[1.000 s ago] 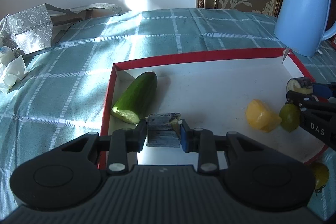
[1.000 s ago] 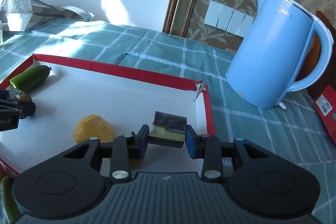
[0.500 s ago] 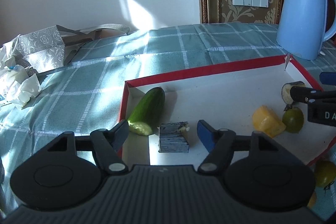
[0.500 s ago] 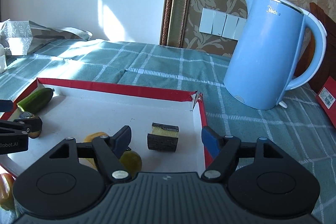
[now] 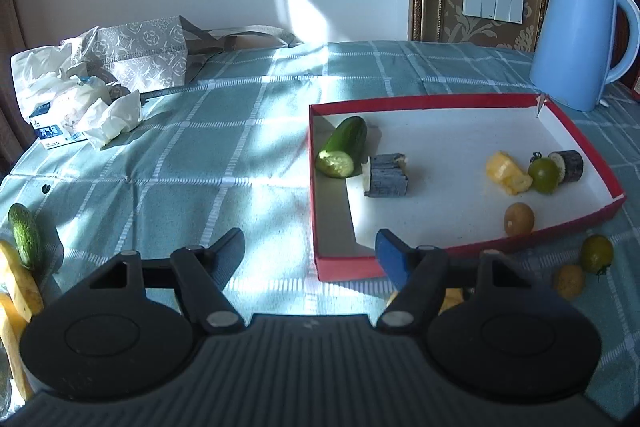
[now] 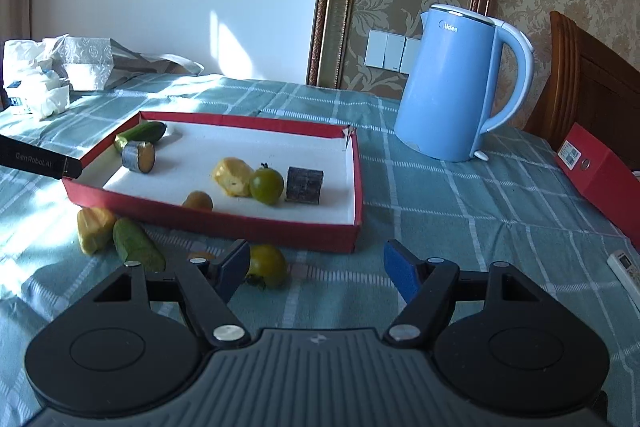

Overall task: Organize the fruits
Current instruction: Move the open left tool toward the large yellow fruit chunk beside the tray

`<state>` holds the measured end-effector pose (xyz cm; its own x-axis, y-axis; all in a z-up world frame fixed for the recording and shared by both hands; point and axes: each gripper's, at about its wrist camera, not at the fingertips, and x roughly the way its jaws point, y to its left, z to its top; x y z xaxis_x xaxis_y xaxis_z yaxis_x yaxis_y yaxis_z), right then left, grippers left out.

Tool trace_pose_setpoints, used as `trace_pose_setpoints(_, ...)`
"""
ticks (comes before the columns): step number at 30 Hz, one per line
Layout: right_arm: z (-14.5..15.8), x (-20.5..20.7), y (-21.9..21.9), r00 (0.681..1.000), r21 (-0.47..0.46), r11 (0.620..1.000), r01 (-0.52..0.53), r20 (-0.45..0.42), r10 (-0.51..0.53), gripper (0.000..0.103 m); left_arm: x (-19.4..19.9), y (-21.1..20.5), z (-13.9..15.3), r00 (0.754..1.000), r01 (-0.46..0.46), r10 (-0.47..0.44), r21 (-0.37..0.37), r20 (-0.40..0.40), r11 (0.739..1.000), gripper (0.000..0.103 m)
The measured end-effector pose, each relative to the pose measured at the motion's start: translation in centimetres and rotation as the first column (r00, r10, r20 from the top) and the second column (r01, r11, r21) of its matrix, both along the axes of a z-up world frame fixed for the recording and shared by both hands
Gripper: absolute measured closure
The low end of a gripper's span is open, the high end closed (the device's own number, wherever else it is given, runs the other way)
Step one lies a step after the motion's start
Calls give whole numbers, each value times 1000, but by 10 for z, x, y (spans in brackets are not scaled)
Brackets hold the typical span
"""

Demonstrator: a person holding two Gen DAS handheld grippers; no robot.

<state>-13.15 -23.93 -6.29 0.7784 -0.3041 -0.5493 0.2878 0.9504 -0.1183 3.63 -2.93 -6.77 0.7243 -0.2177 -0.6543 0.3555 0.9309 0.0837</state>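
A red-walled tray point(image 5: 440, 101) point(image 6: 248, 227) holds a cut cucumber point(image 5: 344, 146), two dark-skinned chunks point(image 5: 386, 175) point(image 6: 305, 185), a yellow piece point(image 5: 508, 173), a green tomato point(image 6: 267, 185) and a small brown fruit point(image 5: 519, 219). My left gripper point(image 5: 312, 249) is open and empty, just in front of the tray's near left corner. My right gripper point(image 6: 320, 263) is open and empty, in front of the tray's near right corner. On the cloth lie a green tomato point(image 6: 267, 265), a cucumber piece point(image 6: 138, 245) and a yellow piece point(image 6: 94, 229).
A blue kettle point(image 6: 456, 83) stands behind the tray on the right. A red box point(image 6: 600, 175) and a white remote point(image 6: 626, 267) lie at the far right. A bag and crumpled tissues point(image 5: 100, 87) sit far left. A cucumber point(image 5: 26, 235) lies at the left edge.
Both grippers let go of their dark-skinned chunks inside the tray, opened wide, and drew back out of the tray toward the near side of the table.
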Motion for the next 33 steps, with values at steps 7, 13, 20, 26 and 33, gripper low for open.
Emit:
trace_pose_setpoints(7,-13,-30,16,998,-22,999,-28,-61,27,30,-34,-6,-18,999,46,-44,52,-26,998,40)
trace_pose_setpoints(13,-17,-38,22,996,-6,999,-34,-80,33,30,-40,-20,-20,997,74,-76,79,19,994,45)
trace_pose_setpoints(20,-20,-48,22,995,2,1000,-20,-96,20,30,-44,-17,-17,993,115,-114,36,-10,993,43)
trace_pose_setpoints(26,-20,-52,25,995,-1,1000,-21,-100,21,30,-46,-30,-19,981,196,-196,34,-4,980,36)
trace_pose_setpoints(33,-19,-55,23,995,4,1000,-9,-99,9,30,-36,-24,-19,968,242,-244,-26,-67,970,36)
